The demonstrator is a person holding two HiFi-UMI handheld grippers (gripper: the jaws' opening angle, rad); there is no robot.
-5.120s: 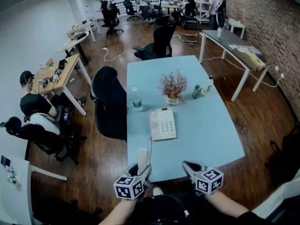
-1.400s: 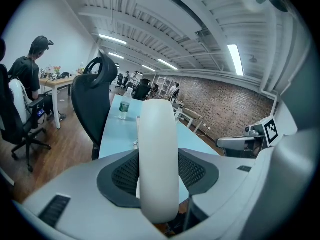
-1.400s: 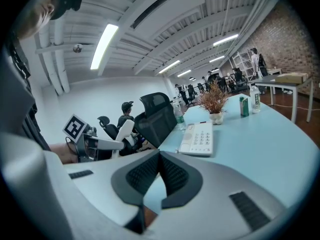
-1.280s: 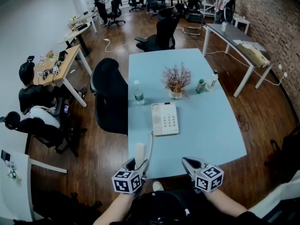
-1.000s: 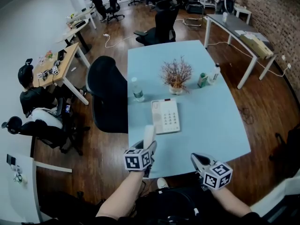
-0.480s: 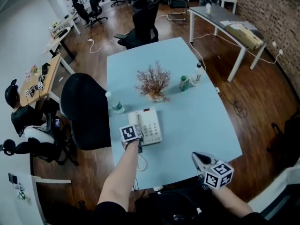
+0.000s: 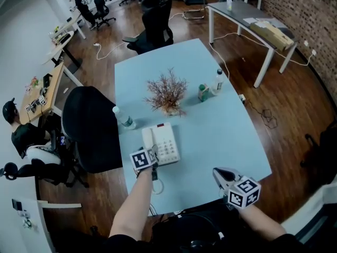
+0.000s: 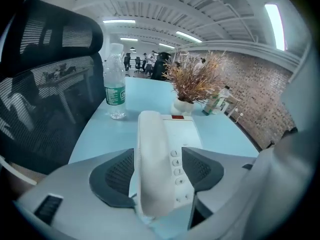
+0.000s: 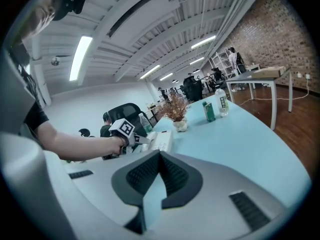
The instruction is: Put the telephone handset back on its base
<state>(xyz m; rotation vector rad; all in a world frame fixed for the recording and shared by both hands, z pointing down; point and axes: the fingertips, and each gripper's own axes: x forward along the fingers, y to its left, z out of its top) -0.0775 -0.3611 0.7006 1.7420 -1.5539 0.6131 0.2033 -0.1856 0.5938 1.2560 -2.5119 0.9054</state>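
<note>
The white handset [image 8: 152, 154] lies along the left side of the white telephone base [image 8: 189, 131], beside the keypad. My left gripper [image 8: 157, 156] straddles it and its jaws have just been opening. A gap with keypad keys shows between the right pad and the handset, so the pads do not press it. In the head view the left gripper [image 7: 152, 153] sits at the near end of the base [image 7: 167, 144] with the handset [image 7: 148, 139] ahead of it. My right gripper [image 7: 217, 172] hovers at the table's near edge, its pads [image 9: 159, 156] meeting with nothing between them.
On the light blue table [image 7: 226, 136], a water bottle [image 7: 124, 118] stands left of the phone and a dried plant in a vase [image 7: 166, 94] behind it. A green carton [image 7: 203, 93] and a clear bottle [image 7: 218, 81] stand further right. A black office chair [image 7: 87, 128] stands at the table's left edge.
My left gripper carried the handset from the table's near edge forward to the base and set it down on the left side. Its jaws now stand wider. The right gripper barely moved.
</note>
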